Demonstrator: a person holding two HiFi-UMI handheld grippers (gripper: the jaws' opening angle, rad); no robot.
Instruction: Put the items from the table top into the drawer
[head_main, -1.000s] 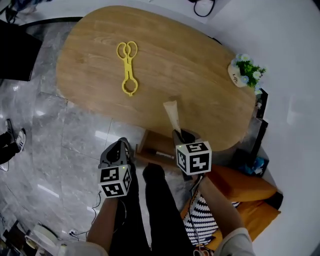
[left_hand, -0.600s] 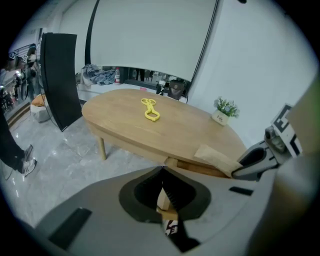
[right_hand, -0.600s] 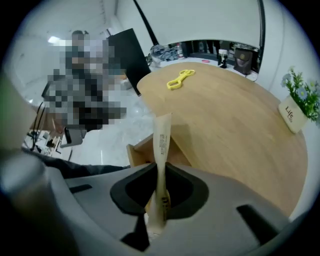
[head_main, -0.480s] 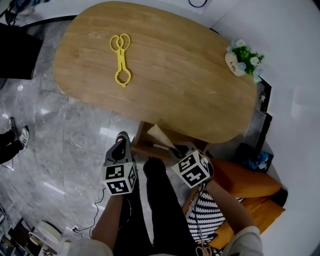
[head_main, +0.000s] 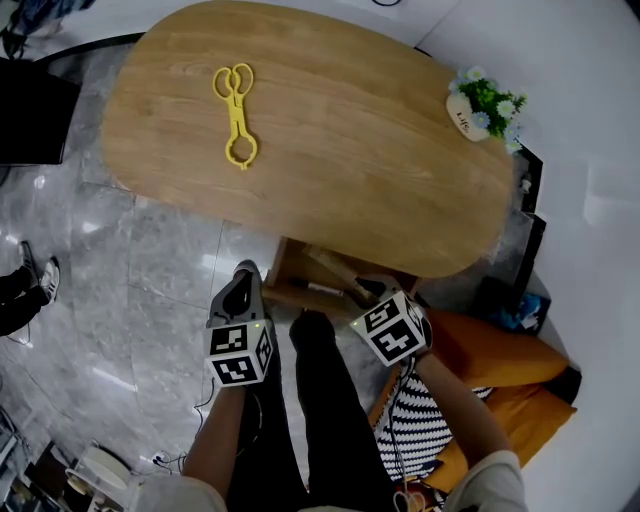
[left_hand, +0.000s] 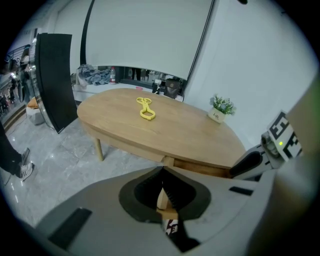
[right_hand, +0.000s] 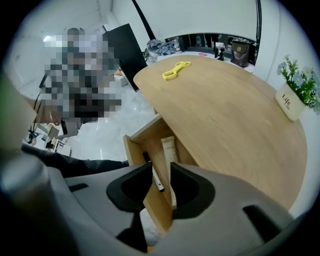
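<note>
Head view, yellow tongs (head_main: 237, 115), loops pointing away

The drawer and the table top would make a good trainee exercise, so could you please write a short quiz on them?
1. True or false: the drawer is pushed shut under the table.
2. Which item still lies on the table top? A) yellow tongs B) a spoon C) a cup
3. What do the jaws of the right gripper hold?

Key
1. False: it stands open.
2. A.
3. Nothing: the jaws have just been opening and stand apart, empty, above the tube and the pen lying in the drawer.
</note>
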